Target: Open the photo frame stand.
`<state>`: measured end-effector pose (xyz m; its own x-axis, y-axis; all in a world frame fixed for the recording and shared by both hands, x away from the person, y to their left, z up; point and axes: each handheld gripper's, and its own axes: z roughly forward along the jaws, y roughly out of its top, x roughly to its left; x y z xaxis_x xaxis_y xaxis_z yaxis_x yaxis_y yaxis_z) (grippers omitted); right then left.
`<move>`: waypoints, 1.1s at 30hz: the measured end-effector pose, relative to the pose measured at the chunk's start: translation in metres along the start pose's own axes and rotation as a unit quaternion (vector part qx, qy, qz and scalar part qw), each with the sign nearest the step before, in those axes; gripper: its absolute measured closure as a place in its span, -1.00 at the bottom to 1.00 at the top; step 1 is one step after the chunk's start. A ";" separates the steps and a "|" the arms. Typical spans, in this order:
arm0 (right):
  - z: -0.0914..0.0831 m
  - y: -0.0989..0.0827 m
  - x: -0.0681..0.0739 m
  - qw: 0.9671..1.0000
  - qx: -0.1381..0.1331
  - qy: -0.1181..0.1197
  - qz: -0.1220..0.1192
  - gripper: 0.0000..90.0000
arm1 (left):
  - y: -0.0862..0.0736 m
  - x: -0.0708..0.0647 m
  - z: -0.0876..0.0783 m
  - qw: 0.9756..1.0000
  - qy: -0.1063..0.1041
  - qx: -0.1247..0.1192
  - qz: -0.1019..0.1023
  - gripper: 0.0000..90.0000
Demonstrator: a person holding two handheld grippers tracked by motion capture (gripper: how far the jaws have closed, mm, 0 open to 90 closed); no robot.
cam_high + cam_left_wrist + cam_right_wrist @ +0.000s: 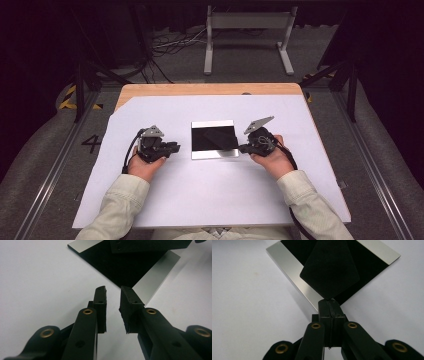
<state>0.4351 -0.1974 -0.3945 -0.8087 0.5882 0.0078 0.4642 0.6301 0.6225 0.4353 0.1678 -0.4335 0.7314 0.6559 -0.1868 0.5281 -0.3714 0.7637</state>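
Note:
A flat square plate (pixel 214 139), black in the middle with a silver strip along two opposite edges, lies on the white sheet (pixel 200 195) between my two grippers. My right gripper (pixel 245 148) is at the plate's right edge. In the right gripper view it (pixel 329 301) is shut on one corner of a thin black square piece (pixel 329 272), held over the plate (pixel 292 272). My left gripper (pixel 176 146) stays just left of the plate. In the left gripper view its jaws (pixel 112 290) stand open with nothing between them and point at a corner of the plate (pixel 130 270).
The white sheet covers a wooden table whose far edge (pixel 210 89) shows. Beyond it on the floor stand a grey metal frame (pixel 247 22) and loose cables (pixel 170 45). Metal rails (pixel 55 165) run along both sides of the table.

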 end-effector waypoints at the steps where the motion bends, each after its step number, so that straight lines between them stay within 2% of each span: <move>1: -0.002 0.001 0.000 1.000 -0.006 0.002 -0.001 1.00 | 0.000 0.000 0.000 1.000 0.000 0.000 0.001 0.68; 16: -0.010 0.009 0.003 0.998 -0.066 -0.013 -0.019 1.00 | 0.000 0.000 0.000 1.000 -0.002 0.003 0.001 0.70; 33: -0.014 0.015 0.005 0.995 -0.092 -0.023 -0.021 1.00 | 0.000 0.000 0.001 1.000 -0.003 0.004 0.001 0.69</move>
<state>0.4326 -0.1923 -0.3743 -0.8066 0.5886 -0.0540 0.3530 0.5530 0.7547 0.4356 0.1670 -0.4344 0.7354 0.6509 -0.1885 0.5299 -0.3789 0.7587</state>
